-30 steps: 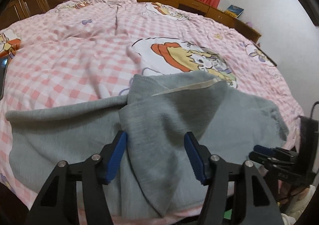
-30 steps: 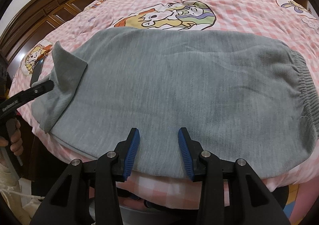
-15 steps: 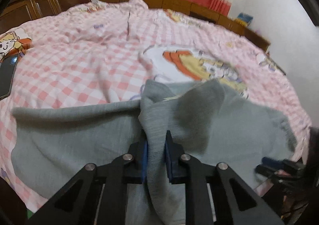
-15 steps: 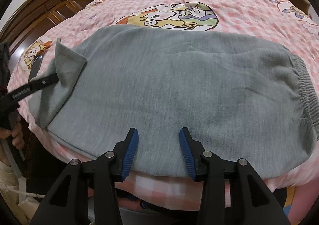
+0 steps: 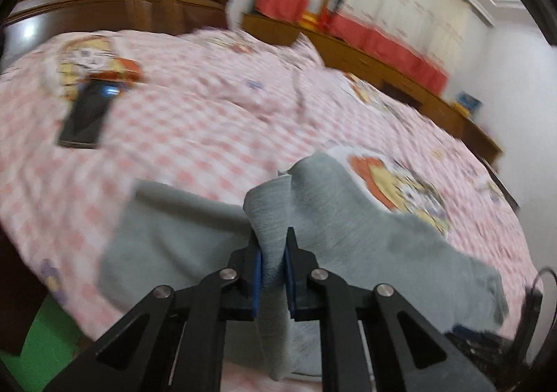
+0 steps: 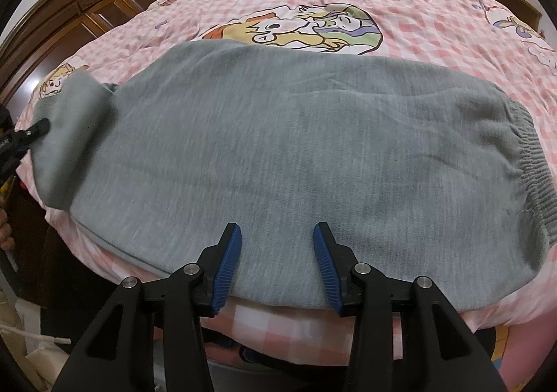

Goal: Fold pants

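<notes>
Now left gripper (image 5: 272, 254) clamped on pants (image 6: 296, 155), leg end lifted, right gripper (image 6: 277, 254) unmoved

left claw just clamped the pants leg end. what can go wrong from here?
1. The left claw pinches only a bunched ridge of the grey pants; the fabric may slip out, or one layer may stay behind.
2. The right claw hovers open over the near edge, pinning nothing, so the whole garment may drag across the checked bedspread.
3. A phone lies nearby; a wide swing could sweep it.
</notes>
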A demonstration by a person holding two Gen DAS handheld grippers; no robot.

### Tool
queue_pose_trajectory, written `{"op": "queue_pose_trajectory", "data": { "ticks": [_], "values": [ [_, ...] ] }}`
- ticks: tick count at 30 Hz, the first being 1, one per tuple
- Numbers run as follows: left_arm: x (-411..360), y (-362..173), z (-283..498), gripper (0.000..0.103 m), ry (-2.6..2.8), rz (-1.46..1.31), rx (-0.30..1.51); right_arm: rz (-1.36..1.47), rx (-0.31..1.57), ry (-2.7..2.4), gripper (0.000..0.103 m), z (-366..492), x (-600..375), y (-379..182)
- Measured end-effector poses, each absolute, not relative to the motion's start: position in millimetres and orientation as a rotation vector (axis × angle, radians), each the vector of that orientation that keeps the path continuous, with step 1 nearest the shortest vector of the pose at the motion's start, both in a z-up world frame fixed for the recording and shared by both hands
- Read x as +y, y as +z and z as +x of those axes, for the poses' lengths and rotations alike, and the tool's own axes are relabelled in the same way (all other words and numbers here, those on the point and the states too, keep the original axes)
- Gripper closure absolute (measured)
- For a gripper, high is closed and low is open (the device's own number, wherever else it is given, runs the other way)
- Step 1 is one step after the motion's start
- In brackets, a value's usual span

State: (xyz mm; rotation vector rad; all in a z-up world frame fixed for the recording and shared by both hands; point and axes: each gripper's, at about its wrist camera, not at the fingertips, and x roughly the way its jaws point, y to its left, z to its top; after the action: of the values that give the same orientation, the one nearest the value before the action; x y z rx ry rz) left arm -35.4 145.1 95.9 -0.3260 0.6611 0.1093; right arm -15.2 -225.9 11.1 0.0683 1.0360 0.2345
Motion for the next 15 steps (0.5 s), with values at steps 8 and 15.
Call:
{"op": "queue_pose_trajectory", "data": {
  "ticks": [8, 15],
  "values": [
    [202.5, 89.3, -33.2, 0.093, 0.315, -0.335, 0.706, 0.049, 1.055, 0.233, 0.059, -13.4, -223.8, 13.6],
    [221.0, 62.0, -48.6, 0.093, 0.331, -0.383, 0.803, 0.012, 1.068, 0.225, 0.059, -11.4, -218.6, 15.1]
  ]
}}
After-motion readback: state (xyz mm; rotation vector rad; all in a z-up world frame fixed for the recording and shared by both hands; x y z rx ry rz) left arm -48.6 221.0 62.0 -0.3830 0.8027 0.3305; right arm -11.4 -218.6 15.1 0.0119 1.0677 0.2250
